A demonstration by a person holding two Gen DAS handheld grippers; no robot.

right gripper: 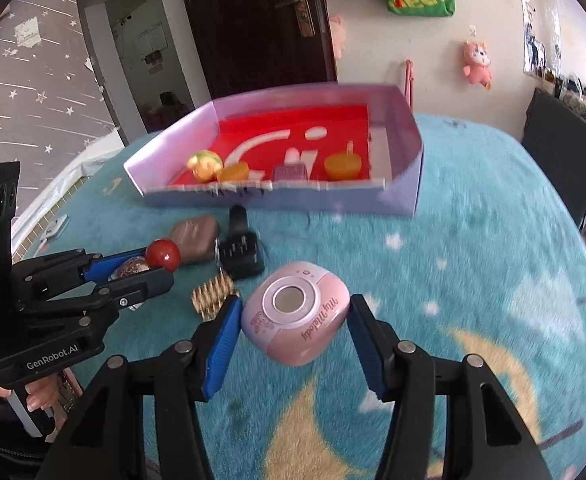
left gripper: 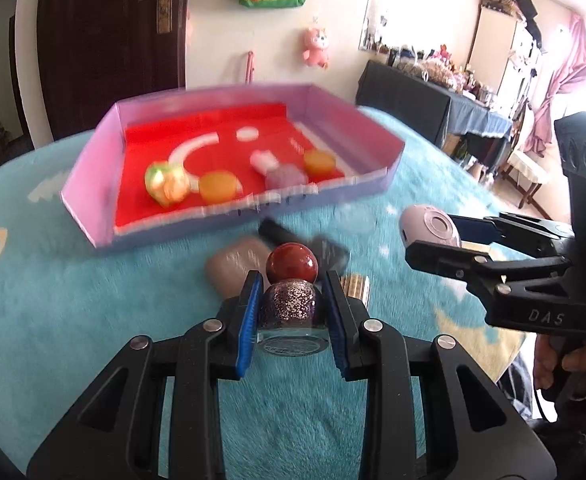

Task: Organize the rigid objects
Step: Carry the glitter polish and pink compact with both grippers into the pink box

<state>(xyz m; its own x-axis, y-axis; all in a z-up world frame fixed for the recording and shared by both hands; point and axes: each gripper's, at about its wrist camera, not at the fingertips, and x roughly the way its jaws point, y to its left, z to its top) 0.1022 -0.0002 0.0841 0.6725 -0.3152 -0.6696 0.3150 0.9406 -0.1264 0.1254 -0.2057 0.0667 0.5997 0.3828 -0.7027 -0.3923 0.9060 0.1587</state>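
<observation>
A shallow lilac cardboard box with a red floor (left gripper: pixel 93 168) (right gripper: pixel 409 160) sits at the far side of a fluffy teal blanket with white stars and a yellow moon (left gripper: pixel 53 300) (right gripper: pixel 493 260). Inside the box, along its near wall, lie a shiny green and orange toy (left gripper: pixel 166 183) (right gripper: pixel 204 163), two round orange discs (left gripper: pixel 218 186) (right gripper: pixel 343 166) and a small purple block (left gripper: pixel 287 176) (right gripper: pixel 291 171). Between the box and the grippers, on the blanket, lie a soft brown rounded case (left gripper: pixel 233 266) (right gripper: pixel 195 236), a black plastic clip-like piece (left gripper: pixel 277 234) (right gripper: pixel 240 254) and a gold ribbed comb-like piece (left gripper: pixel 355 285) (right gripper: pixel 212 296). The left gripper (left gripper: pixel 293 312) (right gripper: pixel 151 266) is squeezed tight on a little glass bottle of purple glitter with a round red cap (left gripper: pixel 291 300) (right gripper: pixel 163 255). The bottle lies along the fingers, with its red cap pointing far toward the box and its clear base toward the camera. The right gripper (right gripper: pixel 293 320) (left gripper: pixel 433 236) is clamped on a pink rounded square gadget with a silver circle on top (right gripper: pixel 295 312) (left gripper: pixel 429 228), held by its left and right sides, with the silver circle facing up. Only the right wrist view shows the pink writing on the gadget's near side and the bottle from the side. Only the left wrist view shows the bottle's clear base and the hand (left gripper: pixel 565 364) on the right gripper's handle.
</observation>
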